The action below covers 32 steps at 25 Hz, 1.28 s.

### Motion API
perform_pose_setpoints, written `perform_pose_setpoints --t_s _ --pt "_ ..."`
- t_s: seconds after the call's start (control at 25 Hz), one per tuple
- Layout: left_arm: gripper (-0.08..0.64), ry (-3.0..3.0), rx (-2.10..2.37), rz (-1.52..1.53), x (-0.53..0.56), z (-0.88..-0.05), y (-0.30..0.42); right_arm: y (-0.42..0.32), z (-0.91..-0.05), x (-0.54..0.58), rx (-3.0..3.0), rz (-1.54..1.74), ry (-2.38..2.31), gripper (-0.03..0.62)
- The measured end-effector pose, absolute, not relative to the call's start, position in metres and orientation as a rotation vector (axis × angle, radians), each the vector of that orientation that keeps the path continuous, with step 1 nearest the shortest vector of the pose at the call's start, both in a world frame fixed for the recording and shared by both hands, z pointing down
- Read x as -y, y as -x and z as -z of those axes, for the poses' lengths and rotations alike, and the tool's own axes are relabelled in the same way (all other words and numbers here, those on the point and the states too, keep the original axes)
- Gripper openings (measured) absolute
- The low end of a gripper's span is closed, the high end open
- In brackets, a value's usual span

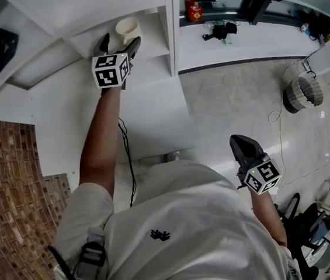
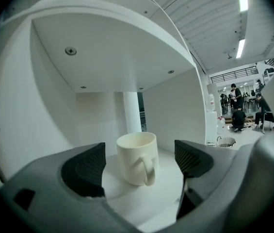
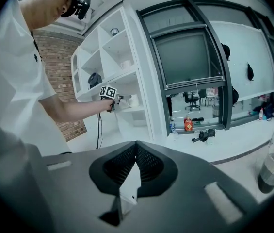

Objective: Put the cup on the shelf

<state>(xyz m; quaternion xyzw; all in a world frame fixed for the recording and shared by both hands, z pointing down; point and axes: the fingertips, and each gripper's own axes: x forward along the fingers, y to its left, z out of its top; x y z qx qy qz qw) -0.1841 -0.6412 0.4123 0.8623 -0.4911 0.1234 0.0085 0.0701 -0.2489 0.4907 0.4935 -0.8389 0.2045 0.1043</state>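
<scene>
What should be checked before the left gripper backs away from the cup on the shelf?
1. Cup upright on the shelf: ok.
2. Left gripper jaws open: ok.
3. Pads clear of the cup on both sides: ok.
4. Handle faces the gripper and touches neither jaw: ok.
5. Cup set back far enough from the shelf's front edge: cannot tell.
6. Right gripper shut, empty, away from the shelf: ok.

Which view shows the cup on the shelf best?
The left gripper view: the cup stands upright, close and centred, handle toward the camera, between open fingers, untouched. The head view shows it small, from above; the right gripper view shows it tiny, far off.
</scene>
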Motion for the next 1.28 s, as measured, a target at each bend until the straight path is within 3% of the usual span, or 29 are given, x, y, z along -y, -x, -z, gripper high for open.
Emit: perform_pose_setpoints --t_s 0.16,0.56,0.88,1.28 --pt "0.411 -2.653 1.589 -0.37 0.613 -0.409 0.186 -0.087 -0.489 0.242 2.497 -0.591 -1.399 0.011" --pt "0.175 -2.537 1.693 -0.306 0.518 -0.413 0.194 -0.101 -0.493 0.223 2.599 -0.56 -1.219 0.011" --pt "0.063 -2.462 1.673 -0.26 0.437 -0.427 0.193 -0.106 -0.496 0.198 2.66 -0.555 -1.093 0.011" --pt "0.008 -2.463 1.538 -0.307 0.337 -0.451 0.152 -0.114 -0.507 0.157 2.702 -0.569 -0.982 0.011"
